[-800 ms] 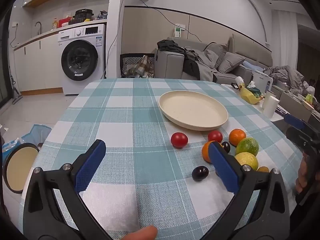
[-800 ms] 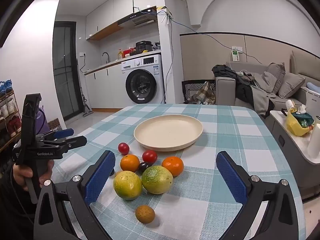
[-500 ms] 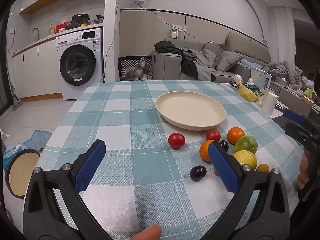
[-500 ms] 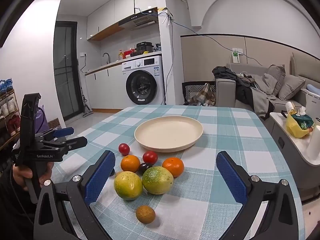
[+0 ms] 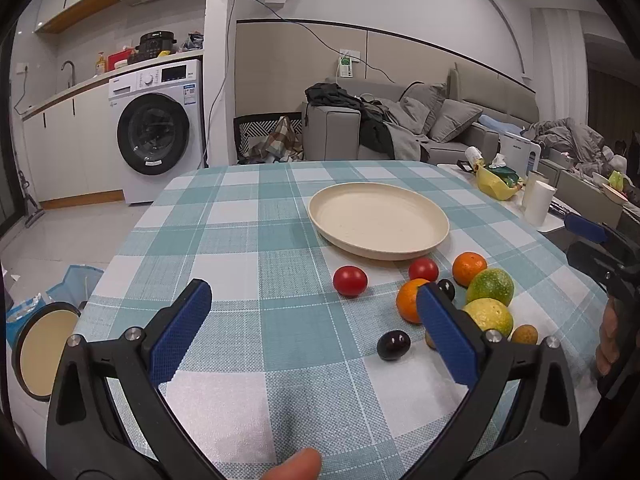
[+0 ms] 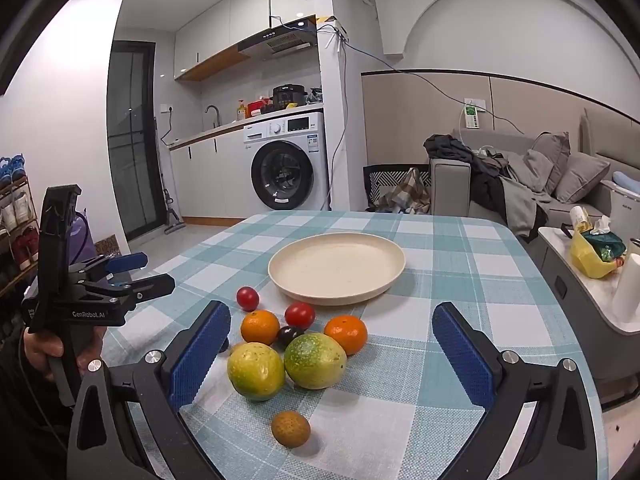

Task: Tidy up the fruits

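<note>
A checked cloth covers the counter (image 6: 460, 280), with the cream plate (image 6: 336, 268) as landmark. The fruits (image 6: 304, 344) cluster just in front of the plate, untouched. The right hand-held gripper (image 6: 332, 356) hovers before them, spread wide, empty; the left hand-held gripper (image 5: 316, 332) likewise, fruits beside its right finger.

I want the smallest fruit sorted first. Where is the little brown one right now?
In the right wrist view the small brown fruit lies alone on the tablecloth, nearest the camera, just in front of the yellow-green fruit.
</note>
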`<state>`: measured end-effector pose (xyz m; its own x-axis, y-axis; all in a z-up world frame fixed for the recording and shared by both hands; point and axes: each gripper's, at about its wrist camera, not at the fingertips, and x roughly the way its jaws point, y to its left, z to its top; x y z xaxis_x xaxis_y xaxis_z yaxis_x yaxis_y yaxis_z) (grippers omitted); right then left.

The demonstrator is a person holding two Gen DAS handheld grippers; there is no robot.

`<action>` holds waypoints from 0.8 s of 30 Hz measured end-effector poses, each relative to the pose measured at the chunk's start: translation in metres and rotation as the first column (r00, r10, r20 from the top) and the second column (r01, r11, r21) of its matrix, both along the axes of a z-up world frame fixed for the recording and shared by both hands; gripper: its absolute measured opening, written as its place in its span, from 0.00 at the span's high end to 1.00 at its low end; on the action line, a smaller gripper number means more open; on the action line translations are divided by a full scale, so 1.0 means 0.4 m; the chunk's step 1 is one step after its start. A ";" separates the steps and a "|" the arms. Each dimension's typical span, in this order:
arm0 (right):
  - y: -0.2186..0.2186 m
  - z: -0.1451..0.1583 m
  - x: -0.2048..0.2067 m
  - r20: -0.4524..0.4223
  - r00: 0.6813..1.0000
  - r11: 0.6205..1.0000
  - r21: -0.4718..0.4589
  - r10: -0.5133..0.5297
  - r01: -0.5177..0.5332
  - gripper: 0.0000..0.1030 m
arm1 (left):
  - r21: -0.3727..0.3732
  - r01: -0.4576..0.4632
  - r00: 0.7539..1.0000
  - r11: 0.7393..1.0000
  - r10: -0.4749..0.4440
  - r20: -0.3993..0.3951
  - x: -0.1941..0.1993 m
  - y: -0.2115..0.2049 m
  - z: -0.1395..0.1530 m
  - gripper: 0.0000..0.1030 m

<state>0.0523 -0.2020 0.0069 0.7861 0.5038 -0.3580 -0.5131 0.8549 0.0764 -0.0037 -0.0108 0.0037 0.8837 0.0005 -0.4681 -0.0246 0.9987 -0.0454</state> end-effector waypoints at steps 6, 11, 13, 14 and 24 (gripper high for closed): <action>-0.001 0.003 0.000 0.001 1.000 1.000 -0.002 -0.001 0.001 0.00 | 0.002 0.004 1.000 1.000 -0.004 -0.004 0.001 0.001 -0.004 0.01; 0.003 0.007 -0.012 0.004 1.000 1.000 -0.006 0.000 0.000 0.00 | 0.004 0.007 1.000 1.000 -0.007 -0.007 0.000 0.005 -0.007 0.01; 0.002 0.007 -0.012 0.002 1.000 1.000 -0.005 0.000 0.000 0.00 | 0.005 0.007 1.000 1.000 -0.007 -0.006 0.000 0.005 -0.007 0.01; 0.003 0.005 -0.012 0.003 1.000 1.000 -0.006 -0.001 0.001 0.00 | 0.005 0.008 1.000 1.000 -0.008 -0.006 0.000 0.004 -0.007 0.01; 0.003 0.005 -0.011 0.004 1.000 1.000 -0.007 0.001 -0.001 0.00 | 0.009 0.005 1.000 1.000 -0.004 -0.008 0.000 0.005 -0.006 0.01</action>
<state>0.0478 -0.2009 0.0088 0.7871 0.5018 -0.3587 -0.5140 0.8551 0.0682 -0.0035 -0.0088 0.0013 0.8798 0.0007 -0.4754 -0.0205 0.9991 -0.0365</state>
